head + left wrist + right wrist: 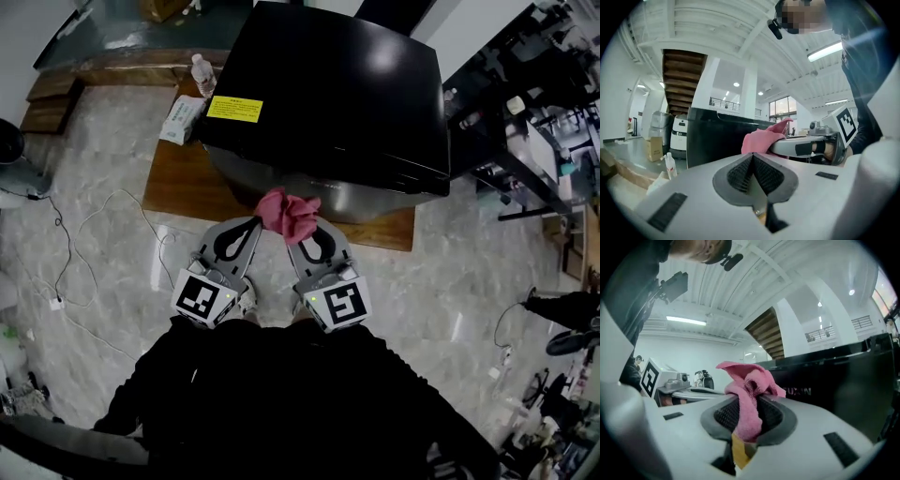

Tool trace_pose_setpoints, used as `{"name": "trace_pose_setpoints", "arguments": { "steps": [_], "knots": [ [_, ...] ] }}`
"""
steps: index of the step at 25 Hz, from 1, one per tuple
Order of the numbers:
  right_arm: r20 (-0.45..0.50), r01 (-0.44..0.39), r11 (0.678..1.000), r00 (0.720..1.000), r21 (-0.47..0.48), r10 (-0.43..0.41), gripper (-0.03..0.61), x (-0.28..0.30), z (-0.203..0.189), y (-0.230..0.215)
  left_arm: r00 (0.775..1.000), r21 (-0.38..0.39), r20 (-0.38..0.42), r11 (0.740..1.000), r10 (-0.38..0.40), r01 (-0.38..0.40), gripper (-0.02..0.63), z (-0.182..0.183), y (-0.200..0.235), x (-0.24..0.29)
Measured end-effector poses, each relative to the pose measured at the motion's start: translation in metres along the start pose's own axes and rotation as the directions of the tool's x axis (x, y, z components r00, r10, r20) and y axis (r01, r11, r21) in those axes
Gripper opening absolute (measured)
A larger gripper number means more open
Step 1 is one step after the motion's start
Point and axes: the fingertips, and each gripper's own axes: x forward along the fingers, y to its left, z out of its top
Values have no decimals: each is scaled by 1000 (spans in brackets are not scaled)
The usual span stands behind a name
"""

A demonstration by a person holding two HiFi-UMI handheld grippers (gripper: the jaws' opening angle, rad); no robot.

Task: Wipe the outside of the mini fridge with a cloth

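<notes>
I hold the bunched pink terry cloth [286, 214] in the right gripper [302, 240]. Its jaws are clamped on the cloth's lower folds, and the loose crown stands up past the tips, so soft fabric rather than plastic should meet the surface. The cloth sits at the 6 o'clock edge of the glossy black box-shaped mini fridge [328, 94], close to or just touching its near face. I judge the wipe is at its start, on the front side.

The left gripper [251, 225] hangs just beside the cloth, at its 9 o'clock. Its ribbed pads are pressed together with nothing between them. I read it as spare, kept close to steady the fridge or take the cloth over.

The fridge stands on a low brown wooden platform [187, 183], which raises its walls within my reach. At the fridge's 9 to 10 o'clock lie a clear plastic bottle [203, 75] and a white-and-teal soft pack [182, 119], probably wipes, set aside off the surfaces to be wiped.

By count:
- one fridge, with one yellow rectangular sticker [234, 109] on its top
- one cloth
- two grippers
- one bottle
- one pack
- one platform
</notes>
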Motion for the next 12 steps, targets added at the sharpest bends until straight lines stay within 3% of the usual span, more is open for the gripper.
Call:
{"name": "trace_pose_setpoints", "arguments": {
  "steps": [7, 12],
  "knots": [
    [55, 149, 988, 987, 38, -151, 83, 53, 32, -8, 993, 55, 78, 995, -85, 81, 6, 44, 48, -3],
    [39, 241, 970, 969, 38, -242, 83, 68, 31, -18, 990, 42, 86, 993, -113, 110, 6, 44, 64, 8]
  ]
}}
